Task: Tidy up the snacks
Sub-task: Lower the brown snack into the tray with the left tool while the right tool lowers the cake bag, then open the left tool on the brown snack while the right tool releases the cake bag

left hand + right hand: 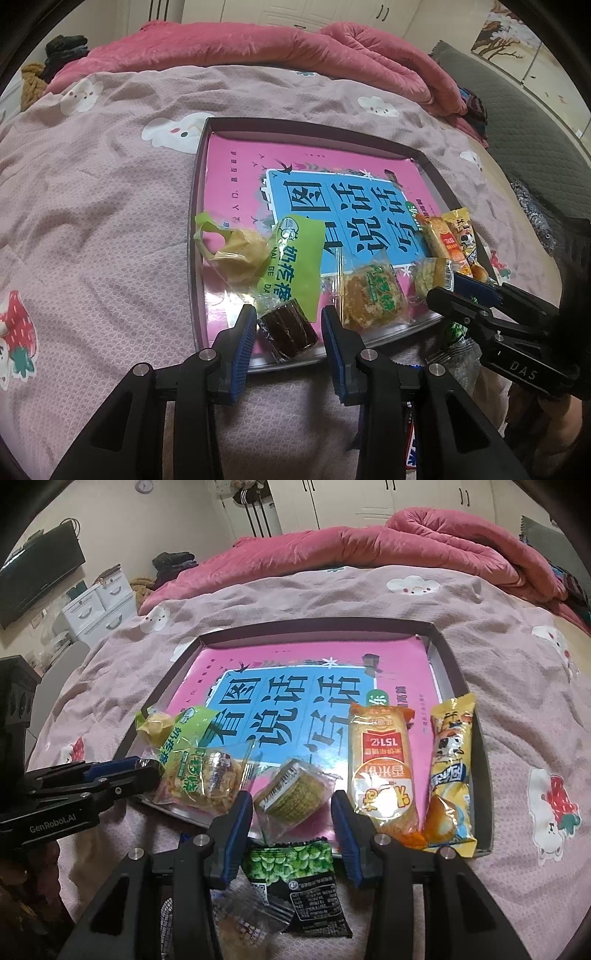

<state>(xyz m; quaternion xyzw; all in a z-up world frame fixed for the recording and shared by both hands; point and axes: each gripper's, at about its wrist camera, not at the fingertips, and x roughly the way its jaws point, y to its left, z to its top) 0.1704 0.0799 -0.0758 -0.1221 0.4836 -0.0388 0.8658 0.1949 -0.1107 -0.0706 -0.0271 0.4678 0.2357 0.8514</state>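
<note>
A shallow box tray (pixel 198 206) (pixel 448 653) lined with a pink and blue sheet lies on the bed. Along its near edge lie a green packet (pixel 295 258) (pixel 181 734), a dark brown wrapped cake (pixel 288 328), a crumbly yellow snack (pixel 373 295) (pixel 207 779), a round cracker pack (pixel 291 794), an orange rice-cracker pack (pixel 384 768) and a yellow cake pack (pixel 450 771). My left gripper (pixel 288 332) is open around the brown cake. My right gripper (pixel 291 812) is open just before the cracker pack. A green pea packet (pixel 295 878) lies on the bed under it.
The bed has a pink patterned sheet (pixel 92 221) and a rumpled red quilt (pixel 258 44) at the far side. A clear wrapped snack (pixel 243 915) lies on the sheet beside the pea packet. White drawers (pixel 96 605) and a TV (pixel 37 579) stand at the left.
</note>
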